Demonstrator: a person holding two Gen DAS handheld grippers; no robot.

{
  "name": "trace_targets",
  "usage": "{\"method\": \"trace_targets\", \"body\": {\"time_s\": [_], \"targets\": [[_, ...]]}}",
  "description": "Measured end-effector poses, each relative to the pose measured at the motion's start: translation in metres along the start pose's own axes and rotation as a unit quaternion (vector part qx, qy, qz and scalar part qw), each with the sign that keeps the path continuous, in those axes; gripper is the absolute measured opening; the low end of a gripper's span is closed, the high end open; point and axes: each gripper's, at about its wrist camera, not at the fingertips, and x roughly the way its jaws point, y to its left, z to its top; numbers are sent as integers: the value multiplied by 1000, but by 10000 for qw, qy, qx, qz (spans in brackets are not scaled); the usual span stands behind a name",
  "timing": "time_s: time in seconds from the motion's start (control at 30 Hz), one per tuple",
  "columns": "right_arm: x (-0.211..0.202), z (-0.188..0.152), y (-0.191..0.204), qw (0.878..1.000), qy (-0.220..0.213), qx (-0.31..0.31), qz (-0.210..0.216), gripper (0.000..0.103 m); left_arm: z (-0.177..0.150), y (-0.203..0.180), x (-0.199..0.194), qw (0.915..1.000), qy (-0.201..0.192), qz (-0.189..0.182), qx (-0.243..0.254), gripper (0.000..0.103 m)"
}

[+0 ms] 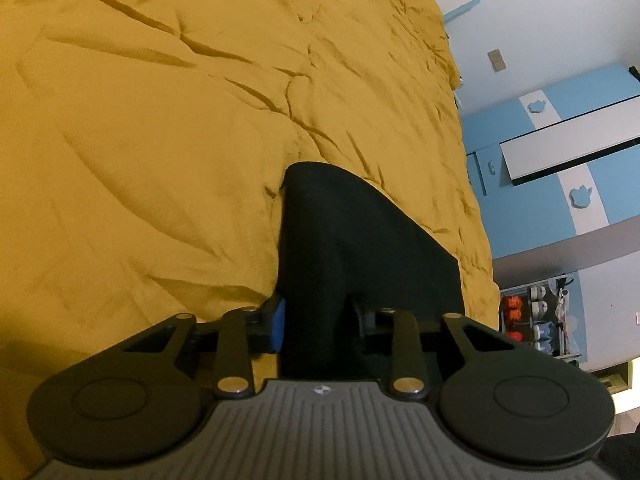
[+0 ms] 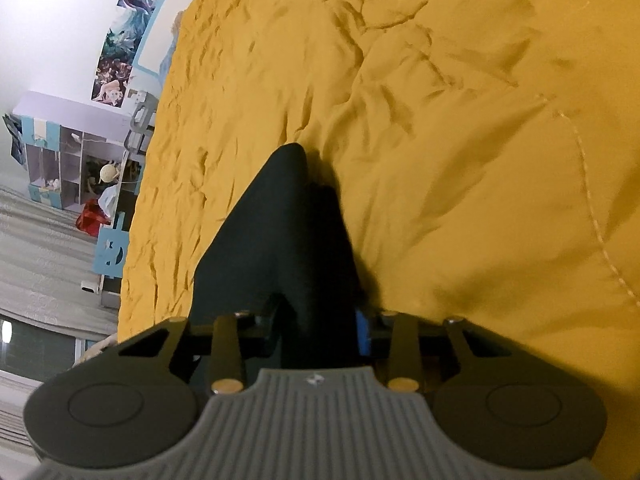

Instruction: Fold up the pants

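Left hand-held gripper [image 1: 320,320] clamped narrow on black pants [image 1: 340,240]. Right hand-held gripper [image 2: 320,328] likewise pinches the pants [image 2: 280,248], cloth lifted over yellow bed [image 2: 460,160]

no readable text or labels

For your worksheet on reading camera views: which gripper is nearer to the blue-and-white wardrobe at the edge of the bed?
Left, probably. The left gripper, shut on the black pants, has the wardrobe beside it. The right gripper, also gripping the pants, shows no wardrobe.
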Motion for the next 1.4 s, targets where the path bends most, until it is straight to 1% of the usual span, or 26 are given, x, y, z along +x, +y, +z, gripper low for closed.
{"method": "trace_targets", "body": {"time_s": [0.23, 0.4, 0.53, 0.7, 0.8, 0.87, 1.03, 1.17, 1.3, 1.4], "targets": [[-8, -1, 17, 9996, -62, -223, -143, 22, -1, -4, -6, 9999, -41, -50, 109, 20], [-23, -4, 39, 9987, -158, -467, -84, 19, -3, -16, -20, 9994, -194, -99, 271, 18], [-37, -10, 69, 9968, -190, -769, 51, 19, -5, -29, -46, 9981, -369, -113, 474, 18], [-40, -25, 107, 9943, -8, -1003, 355, 19, 4, -33, -101, 9953, -594, -14, 762, 18], [-30, -40, 129, 9923, 164, -1075, 597, 19, 13, -32, -135, 9927, -670, 148, 991, 18], [-20, -49, 142, 9909, 260, -1112, 709, 19, 21, -27, -153, 9918, -644, 228, 1082, 18], [13, -70, 168, 9887, 443, -1094, 924, 19, 38, -10, -183, 9901, -671, 429, 1153, 18], [40, -81, 185, 9885, 486, -1111, 904, 19, 53, 13, -185, 9914, -674, 429, 1031, 18], [63, -82, 193, 9885, 532, -1169, 801, 18, 69, 39, -171, 9938, -594, 403, 846, 18], [77, -81, 191, 9889, 591, -1194, 655, 18, 78, 53, -160, 9949, -502, 416, 770, 18]]}}
